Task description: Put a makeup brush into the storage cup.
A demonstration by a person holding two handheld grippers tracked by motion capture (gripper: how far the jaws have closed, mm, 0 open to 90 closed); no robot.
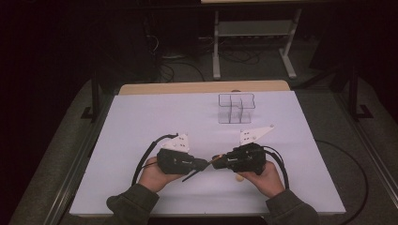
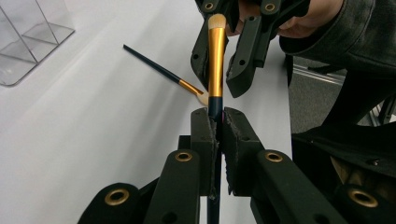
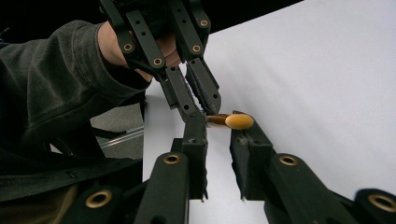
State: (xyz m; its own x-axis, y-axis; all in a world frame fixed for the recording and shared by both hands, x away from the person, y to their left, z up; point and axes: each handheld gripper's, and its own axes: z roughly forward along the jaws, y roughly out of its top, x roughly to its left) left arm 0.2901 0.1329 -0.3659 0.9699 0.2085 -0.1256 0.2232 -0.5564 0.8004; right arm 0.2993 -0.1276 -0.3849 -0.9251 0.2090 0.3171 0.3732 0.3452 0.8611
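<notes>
A makeup brush point(image 2: 215, 56) with a gold ferrule, a dark handle and a pale tip is held level above the white mat. My left gripper point(image 2: 215, 114) is shut on its dark handle. My right gripper point(image 3: 219, 121) faces it, jaws apart on either side of the brush head point(image 3: 238, 121), with a gap still showing beside the ferrule. In the high view the two grippers, left point(image 1: 206, 163) and right point(image 1: 215, 159), meet tip to tip near the front middle of the table. A second brush point(image 2: 163, 74), dark-handled with a gold ferrule, lies flat on the mat beyond.
A clear acrylic organizer point(image 1: 236, 108) with compartments stands toward the back of the white mat point(image 1: 141, 122), well away from both hands. Cables trail from each gripper toward the table's front edge. The mat's right edge drops off close to the right hand.
</notes>
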